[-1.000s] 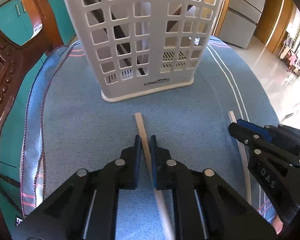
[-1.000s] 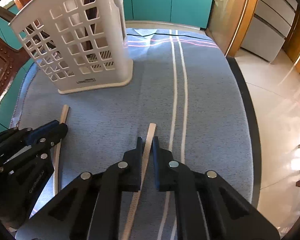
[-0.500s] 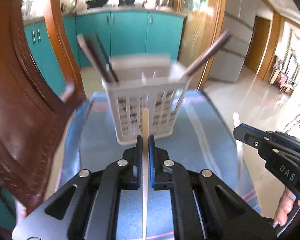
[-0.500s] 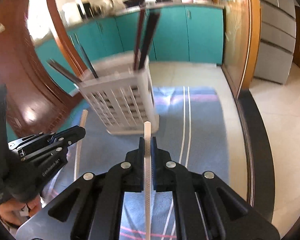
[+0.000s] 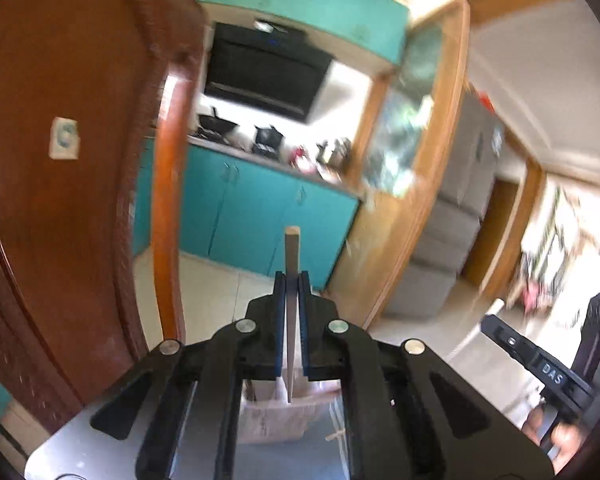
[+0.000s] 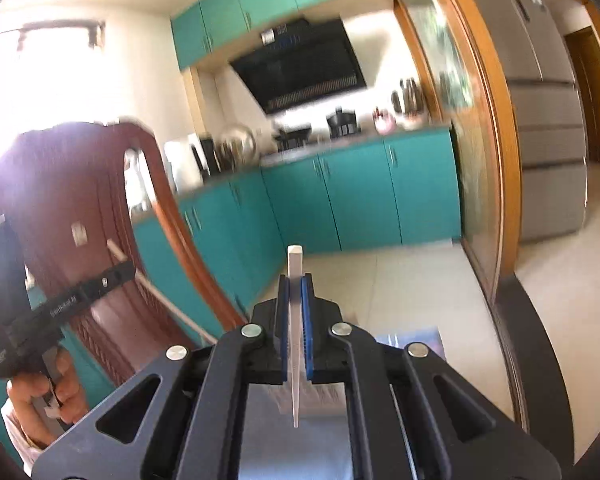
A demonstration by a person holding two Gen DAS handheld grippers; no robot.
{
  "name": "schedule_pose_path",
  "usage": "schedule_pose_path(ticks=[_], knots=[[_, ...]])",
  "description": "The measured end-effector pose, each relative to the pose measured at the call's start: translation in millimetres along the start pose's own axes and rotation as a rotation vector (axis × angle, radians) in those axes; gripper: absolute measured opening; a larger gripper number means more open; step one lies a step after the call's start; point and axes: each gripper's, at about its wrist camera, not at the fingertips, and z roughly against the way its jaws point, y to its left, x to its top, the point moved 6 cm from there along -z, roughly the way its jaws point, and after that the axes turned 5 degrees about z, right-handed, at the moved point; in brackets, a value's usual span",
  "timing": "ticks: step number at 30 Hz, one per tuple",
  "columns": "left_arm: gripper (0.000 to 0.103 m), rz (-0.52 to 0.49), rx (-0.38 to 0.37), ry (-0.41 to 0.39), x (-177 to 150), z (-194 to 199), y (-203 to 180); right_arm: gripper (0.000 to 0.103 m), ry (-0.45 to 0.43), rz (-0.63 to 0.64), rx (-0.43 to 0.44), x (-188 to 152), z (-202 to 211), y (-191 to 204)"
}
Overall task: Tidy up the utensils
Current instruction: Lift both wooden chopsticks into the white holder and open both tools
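Left wrist view: left gripper [image 5: 292,280] clamped on a pale chopstick [image 5: 291,248], blunt end jutting past the fingertips toward teal cabinets [image 5: 260,216], thin end running back between the fingers. Below, through the gap, top of a white basket [image 5: 276,416] on the blue cloth, blurred. At far right, the right gripper [image 5: 540,368] seen side-on with a light stick, smeared by motion.

Right wrist view: right gripper [image 6: 295,280] closed on a second, whiter chopstick [image 6: 294,264], flat end forward, tapered tip pointing back toward the camera. At left, the left gripper [image 6: 112,276] from the side, stick poking out past its tip, with a hand [image 6: 44,392] wrapped round its handle. A sliver of blue cloth [image 6: 412,340] at the table's far edge, unseen in the other view; basket barely visible here.

Both tools raised and tipped up toward the room, well above the tabletop, side by side.

Carved wooden chair back [image 5: 60,184] filling the left; black range hood [image 6: 300,68], cluttered counter [image 6: 340,128], grey fridge [image 6: 540,120], wood-framed doorway, pale tiled floor.
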Motion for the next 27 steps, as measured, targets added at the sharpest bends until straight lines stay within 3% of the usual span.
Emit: schedule_pose_path(ticks=[4, 8, 12, 19, 21, 22, 24, 25, 27], knots=[[0.007, 0.073, 0.057, -0.052, 8, -15, 24, 0.007, -0.121, -0.05, -0.027, 21, -15, -4], [0.007, 0.027, 0.116, -0.007, -12, -48, 28, 0.007, -0.173, -0.032, -0.103, 9, -42, -13], [0.007, -0.016, 0.134, 0.066, -43, -66, 24, 0.007, -0.076, -0.006, -0.119, -20, -81, -18], [0.007, -0.078, 0.147, 0.053, -68, -73, 22, 0.007, 0.007, 0.084, -0.133, -63, -103, -6], [0.015, -0.094, 0.147, 0.054, -73, -68, 20, 0.008, 0.018, 0.092, -0.147, -67, -102, -4], [0.019, -0.099, 0.141, 0.051, -75, -65, 20, 0.012, 0.019, 0.095, -0.154, -69, -100, -4], [0.039, -0.104, 0.137, 0.035, -78, -53, 19, 0.044, 0.008, 0.106, -0.163, -69, -89, -1], [0.043, -0.107, 0.139, 0.021, -77, -46, 20, 0.053, -0.017, 0.108, -0.162, -68, -77, 0], [0.058, -0.118, 0.144, 0.012, -83, -36, 21, 0.058, -0.053, 0.113, -0.155, -65, -58, 1]])
